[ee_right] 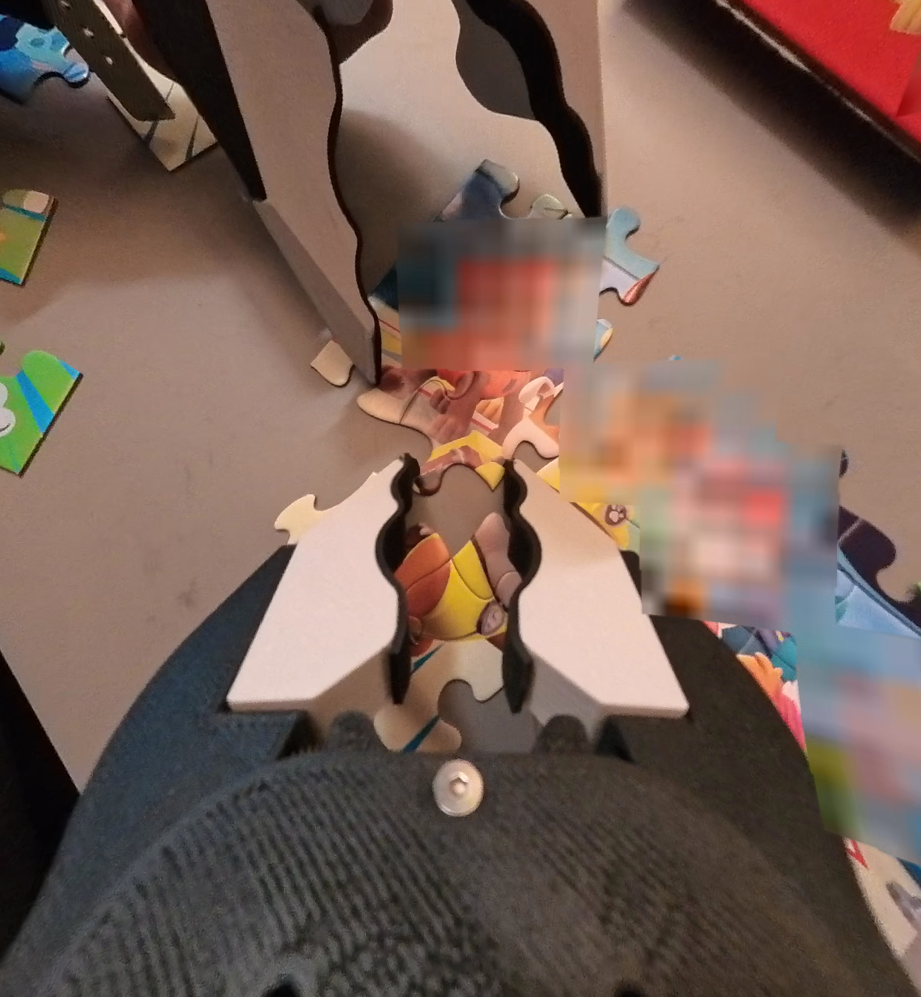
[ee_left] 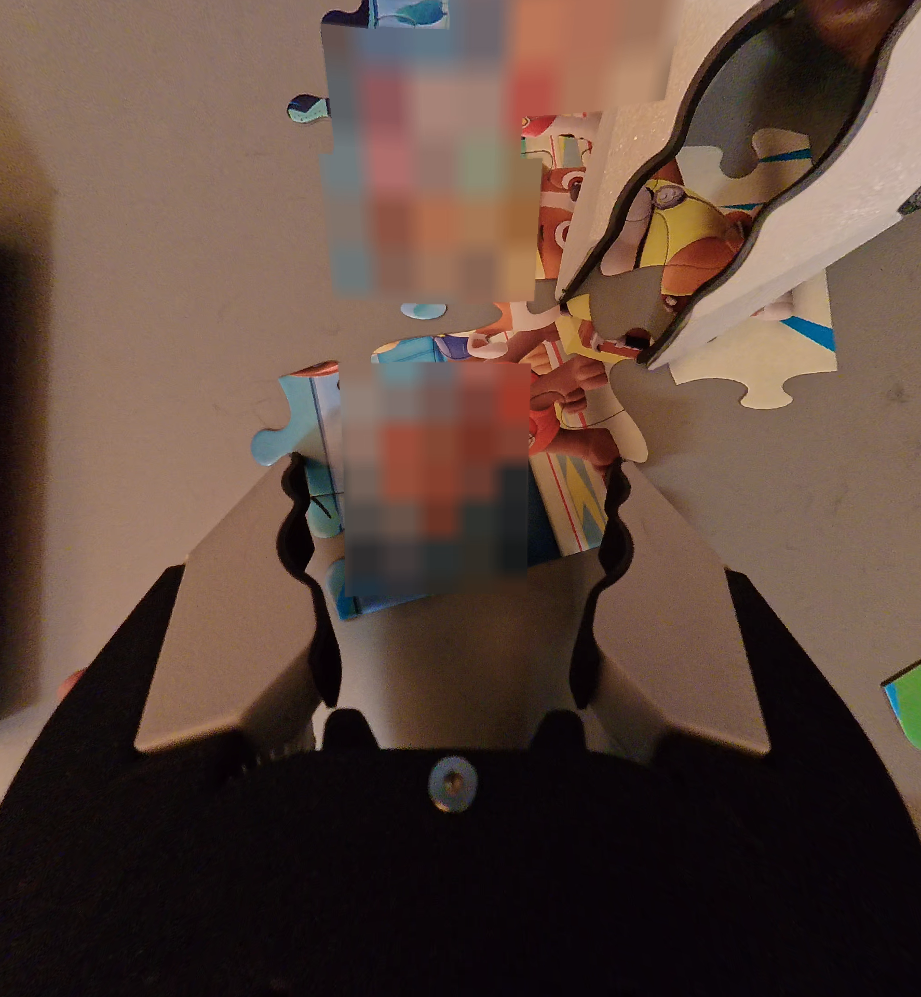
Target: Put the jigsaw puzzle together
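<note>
While a grey tabletop [ee_right: 178, 334] carries a partly joined cartoon jigsaw [ee_left: 571, 377], the left gripper [ee_left: 453, 469] hovers over its blue-edged end, jaws spread wide and gripping nothing; the right gripper [ee_right: 455, 469], jaws parted a little, stands over a yellow-and-orange puzzle piece [ee_right: 447, 572] lying flat, near loose green pieces [ee_right: 10, 399] and a red box [ee_right: 846, 65]

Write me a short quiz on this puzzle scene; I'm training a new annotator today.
1. True or false: the left gripper has its jaws spread wide.
2. What lies flat under the right gripper: A) a spoon, B) a jigsaw piece, C) a cup?
3. What colour is the box at the table edge in the right wrist view?

Key: 1 true; 2 B; 3 red.
</note>
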`<state>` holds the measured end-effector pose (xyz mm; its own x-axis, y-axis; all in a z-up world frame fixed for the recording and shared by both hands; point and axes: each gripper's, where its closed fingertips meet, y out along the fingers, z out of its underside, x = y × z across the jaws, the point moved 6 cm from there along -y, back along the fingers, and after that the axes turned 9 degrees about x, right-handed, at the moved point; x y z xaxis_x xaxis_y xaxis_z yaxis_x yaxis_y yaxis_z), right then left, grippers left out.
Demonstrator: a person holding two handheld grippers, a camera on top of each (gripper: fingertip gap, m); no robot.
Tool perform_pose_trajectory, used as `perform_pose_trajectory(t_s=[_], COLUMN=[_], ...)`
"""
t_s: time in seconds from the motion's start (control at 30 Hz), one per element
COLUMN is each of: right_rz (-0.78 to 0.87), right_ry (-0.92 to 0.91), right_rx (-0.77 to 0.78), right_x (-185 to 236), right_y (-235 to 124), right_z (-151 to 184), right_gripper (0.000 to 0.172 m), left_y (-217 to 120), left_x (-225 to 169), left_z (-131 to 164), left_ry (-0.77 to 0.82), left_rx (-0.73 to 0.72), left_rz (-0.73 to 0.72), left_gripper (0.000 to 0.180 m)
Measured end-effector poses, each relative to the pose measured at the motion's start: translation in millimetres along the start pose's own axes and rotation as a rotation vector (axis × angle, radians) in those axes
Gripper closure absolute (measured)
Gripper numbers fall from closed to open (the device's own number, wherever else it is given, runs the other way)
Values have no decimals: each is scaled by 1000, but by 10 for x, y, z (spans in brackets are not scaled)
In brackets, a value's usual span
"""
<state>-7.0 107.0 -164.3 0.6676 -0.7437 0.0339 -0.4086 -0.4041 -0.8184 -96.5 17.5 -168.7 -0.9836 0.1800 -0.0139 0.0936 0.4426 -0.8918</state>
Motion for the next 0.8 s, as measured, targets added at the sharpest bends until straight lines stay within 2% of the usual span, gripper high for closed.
perform_pose_trajectory(t_s=[0.53,0.7,0.8], right_rz=[-34,-11,-30], right_ry=[28,55,77], right_rx=[-51,-50,-46], right_x=[77,-21,-51], right_y=[-27,-94,-105], right_z=[-87,-12,47], right_gripper=[140,140,137], left_y=[-43,-218,-285], left_x=[0,-24,-145], left_z=[38,112,180], left_ry=[-5,-97,-186], left_rx=[0,-55,-85], left_rz=[-2,-46,-75], left_gripper=[76,77,73])
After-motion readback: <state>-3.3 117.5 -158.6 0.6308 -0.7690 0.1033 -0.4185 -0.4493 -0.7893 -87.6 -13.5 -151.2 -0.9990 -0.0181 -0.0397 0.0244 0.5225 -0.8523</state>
